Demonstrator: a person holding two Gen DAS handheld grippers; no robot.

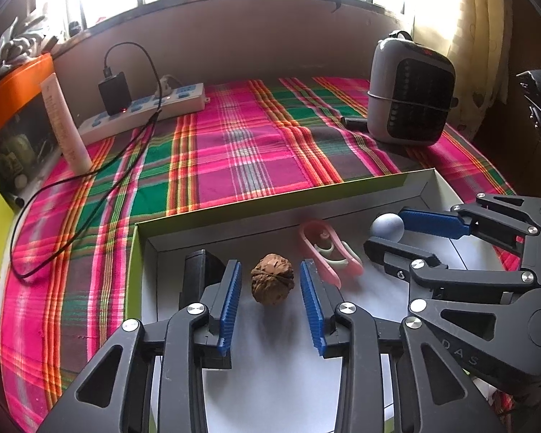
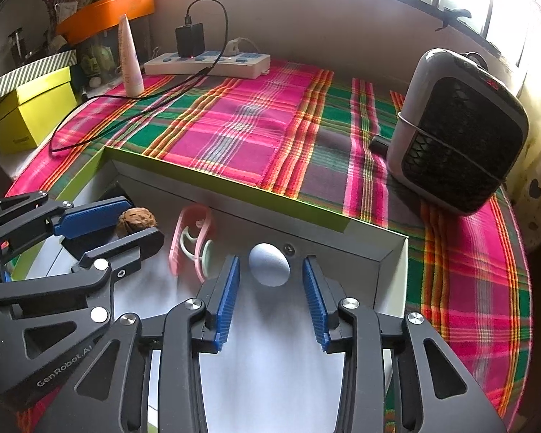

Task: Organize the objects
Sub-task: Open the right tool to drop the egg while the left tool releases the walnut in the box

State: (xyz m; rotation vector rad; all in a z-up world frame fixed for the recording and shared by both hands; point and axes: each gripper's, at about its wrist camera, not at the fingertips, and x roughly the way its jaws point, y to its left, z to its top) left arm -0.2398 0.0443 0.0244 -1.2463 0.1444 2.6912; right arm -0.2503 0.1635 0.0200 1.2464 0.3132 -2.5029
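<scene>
The walnut (image 1: 272, 278) lies on the white floor of the shallow box (image 1: 270, 195), between the blue ribbed pads of my left tongs (image 1: 270, 301), which stand apart with a clear gap on each side and press on nothing. The pale grey-blue ball (image 2: 269, 264), smooth and matte, sits the same way between the pads of my right tongs (image 2: 270, 299), also parted and not touching it, close to the box's far wall. Between the two lies a pink plastic clip (image 1: 328, 249) with a pale inner spring piece.

I judge this to be the release step: both things are set down in the box. The next move calls for drawing both tongs straight back without nudging either round thing, since the ball would roll readily; the wrinkled, hard walnut less so.

The box is cardboard, lime-green outside, on a bench covered with a plaid cloth (image 1: 241, 144) in pink, green and orange.
</scene>
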